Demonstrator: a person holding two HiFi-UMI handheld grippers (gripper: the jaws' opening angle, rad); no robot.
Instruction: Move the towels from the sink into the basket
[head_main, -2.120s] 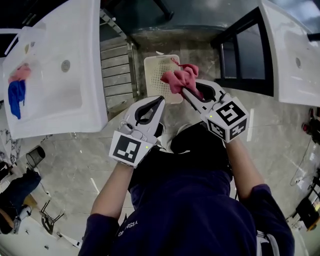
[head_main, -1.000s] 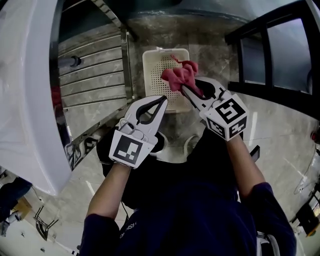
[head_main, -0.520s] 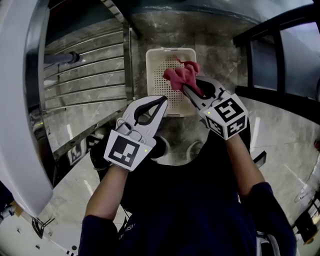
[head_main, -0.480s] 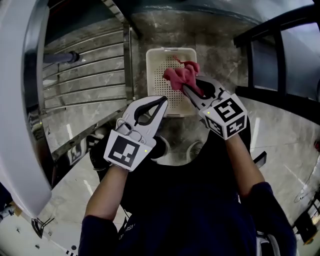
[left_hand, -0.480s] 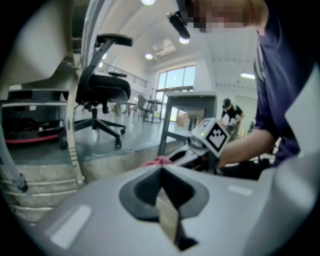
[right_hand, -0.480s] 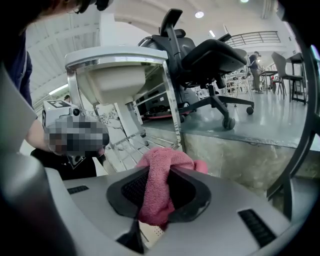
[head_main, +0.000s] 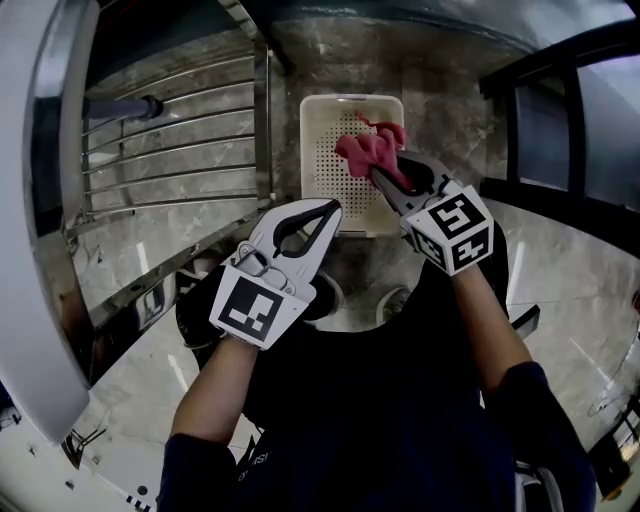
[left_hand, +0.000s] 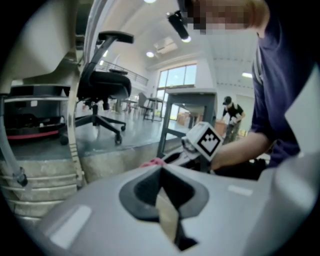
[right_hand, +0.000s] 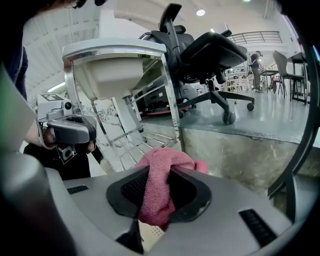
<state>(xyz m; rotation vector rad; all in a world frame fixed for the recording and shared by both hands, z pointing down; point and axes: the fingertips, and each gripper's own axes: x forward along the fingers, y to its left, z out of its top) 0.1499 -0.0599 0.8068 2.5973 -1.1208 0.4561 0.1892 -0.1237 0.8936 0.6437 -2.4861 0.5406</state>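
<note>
A pink towel (head_main: 368, 152) hangs bunched from my right gripper (head_main: 382, 180), whose jaws are shut on it, right above the cream perforated basket (head_main: 330, 170) on the floor. In the right gripper view the pink towel (right_hand: 159, 190) drapes between the two dark pads. My left gripper (head_main: 328, 212) hovers lower left of the basket, shut and with nothing in it. In the left gripper view its jaws (left_hand: 161, 172) meet at the tips, and the right gripper's marker cube (left_hand: 207, 140) shows beyond. The sink basin is out of the head view, so no other towels can be seen.
A white sink edge (head_main: 30, 250) curves along the left, with a chrome rail rack (head_main: 170, 150) beneath it. A dark framed stand (head_main: 560, 120) is at the right. Marble floor (head_main: 440, 70) surrounds the basket. Office chairs (right_hand: 210, 55) stand in the background.
The view has shifted further from the sink, and the basket sits slightly higher and more right in the frame. The right gripper keeps the pink towel over the basket; the left stays shut.
</note>
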